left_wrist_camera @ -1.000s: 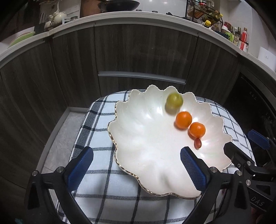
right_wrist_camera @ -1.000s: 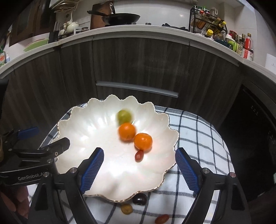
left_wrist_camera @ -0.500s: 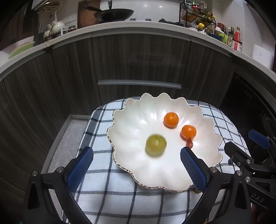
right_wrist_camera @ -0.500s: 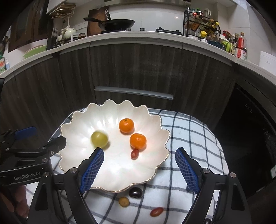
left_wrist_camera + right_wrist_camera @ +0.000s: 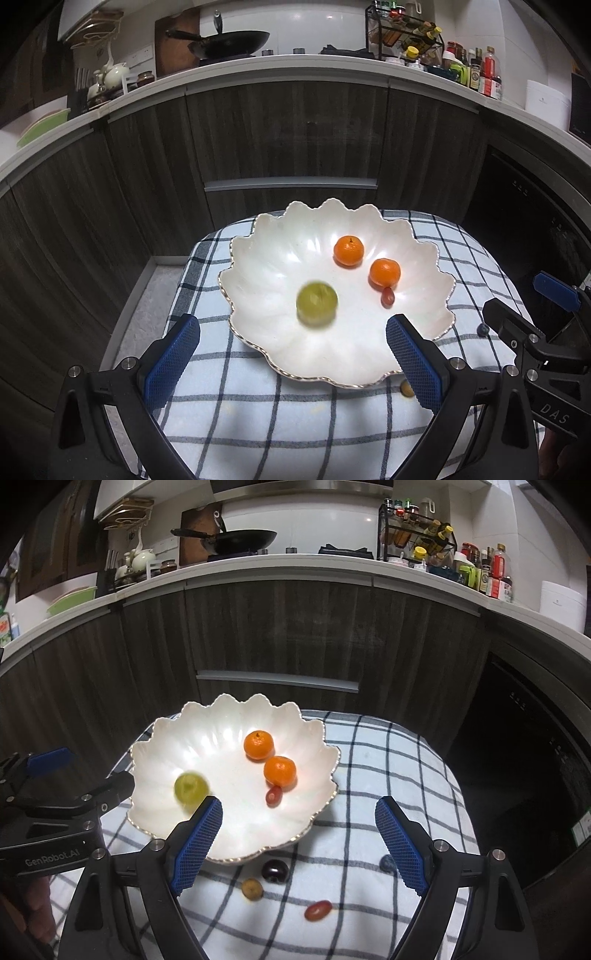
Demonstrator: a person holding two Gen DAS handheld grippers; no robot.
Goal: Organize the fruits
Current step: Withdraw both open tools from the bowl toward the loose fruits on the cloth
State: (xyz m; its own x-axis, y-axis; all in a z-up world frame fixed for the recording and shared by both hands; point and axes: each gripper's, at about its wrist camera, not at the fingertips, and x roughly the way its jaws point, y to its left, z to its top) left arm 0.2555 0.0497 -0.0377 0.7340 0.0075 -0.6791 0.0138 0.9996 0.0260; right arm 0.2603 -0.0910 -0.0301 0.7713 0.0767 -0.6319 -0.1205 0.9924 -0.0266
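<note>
On the left, our left gripper (image 5: 291,363) hangs with its fingers (image 5: 171,360) spread wide and empty over the near-left rim of the white scalloped bowl (image 5: 258,254), which sits on the checked cloth (image 5: 221,398) covering the table. Just ahead of those fingers, inside the bowl, we see the green fruit (image 5: 317,303) blurred, so we judge it is rolling and not yet settled. Further right in the bowl lie 2 oranges (image 5: 258,744), the nearer orange (image 5: 279,771) touching a small red grape tomato (image 5: 273,795). Moving right again, our right gripper (image 5: 297,845) also has its fingers (image 5: 400,843) apart and holds nothing, and the fruit left to collect lies on the cloth between and just below them: a dark round fruit (image 5: 274,870) right by the bowl's near edge, a small yellowish fruit (image 5: 252,888) beside it, a red oblong tomato (image 5: 317,910) nearer us with its long axis running roughly left to right, and a blueberry (image 5: 386,862) partly behind the right finger. We judge the right gripper is the nearer one to these 4, so the next pick falls to it, reaching down and slightly back toward us.
</note>
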